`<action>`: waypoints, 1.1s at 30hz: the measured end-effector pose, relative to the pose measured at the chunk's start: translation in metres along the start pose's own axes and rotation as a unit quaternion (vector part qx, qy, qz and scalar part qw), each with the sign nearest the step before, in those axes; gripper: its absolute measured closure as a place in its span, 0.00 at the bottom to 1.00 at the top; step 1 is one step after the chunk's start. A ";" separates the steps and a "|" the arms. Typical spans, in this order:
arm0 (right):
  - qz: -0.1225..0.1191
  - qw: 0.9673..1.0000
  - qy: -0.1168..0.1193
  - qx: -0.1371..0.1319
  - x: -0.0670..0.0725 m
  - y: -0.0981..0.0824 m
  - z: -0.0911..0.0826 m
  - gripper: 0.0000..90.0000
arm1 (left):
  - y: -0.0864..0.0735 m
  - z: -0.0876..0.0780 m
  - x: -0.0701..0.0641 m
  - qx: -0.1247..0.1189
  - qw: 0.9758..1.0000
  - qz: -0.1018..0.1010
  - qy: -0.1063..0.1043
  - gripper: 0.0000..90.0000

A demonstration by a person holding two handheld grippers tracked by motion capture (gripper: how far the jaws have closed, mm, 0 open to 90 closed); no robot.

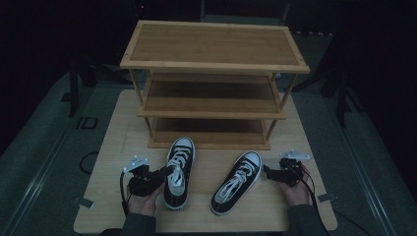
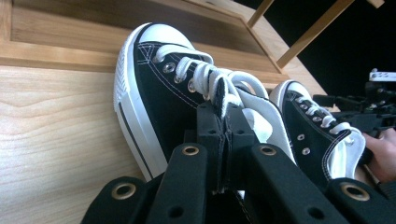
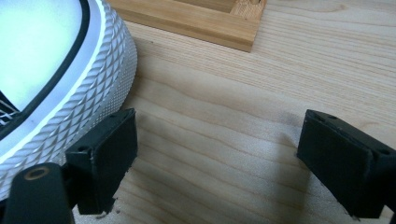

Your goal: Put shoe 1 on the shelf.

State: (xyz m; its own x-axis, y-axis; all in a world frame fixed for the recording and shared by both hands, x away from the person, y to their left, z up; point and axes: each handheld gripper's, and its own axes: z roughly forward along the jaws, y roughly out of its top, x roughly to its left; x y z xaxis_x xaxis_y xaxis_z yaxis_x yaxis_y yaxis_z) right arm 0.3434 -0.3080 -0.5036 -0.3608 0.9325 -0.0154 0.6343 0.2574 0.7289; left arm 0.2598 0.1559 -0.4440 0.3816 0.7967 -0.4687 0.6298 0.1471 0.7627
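Left tongs (image 2: 225, 122) clamped on left shoe's (image 1: 179, 169) tongue. Right tongs (image 3: 217, 161) apart over bare surface (image 3: 224, 102), right shoe's (image 1: 237, 181) toe just beside.

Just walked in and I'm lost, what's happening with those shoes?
A person works two sneakers in front of a wooden shoe rack. The left hand-held gripper is clamped on the collar of the left sneaker. The right hand-held gripper stands open beside the toe of the right sneaker, gripping nothing.
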 end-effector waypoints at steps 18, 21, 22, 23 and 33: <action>-0.001 1.000 0.001 0.000 0.000 0.000 0.000 0.13 | 0.017 -0.010 -0.009 -0.014 1.000 0.002 -0.022 0.98; -0.001 1.000 0.001 0.000 0.000 0.000 0.000 0.13 | 0.020 -0.012 -0.011 -0.015 1.000 0.002 -0.027 0.98; -0.001 1.000 0.002 0.000 0.000 0.000 0.000 0.13 | 0.021 -0.012 -0.012 -0.017 0.999 0.001 -0.029 0.98; -0.001 1.000 0.002 0.000 0.000 0.000 0.000 0.13 | 0.021 -0.013 -0.013 -0.017 0.999 0.001 -0.031 0.98; -0.002 1.000 0.003 0.000 0.001 0.000 0.000 0.13 | 0.031 -0.020 -0.022 -0.029 0.998 0.004 -0.046 0.98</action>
State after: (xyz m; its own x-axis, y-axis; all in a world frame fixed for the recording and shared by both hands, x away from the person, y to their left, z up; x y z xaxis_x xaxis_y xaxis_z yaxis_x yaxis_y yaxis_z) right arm 0.3432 -0.3075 -0.5036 -0.3666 0.9303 -0.0140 0.6331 0.2605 0.7289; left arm 0.2573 0.1542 -0.4013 0.4492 0.7409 -0.4993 0.5868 0.1768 0.7902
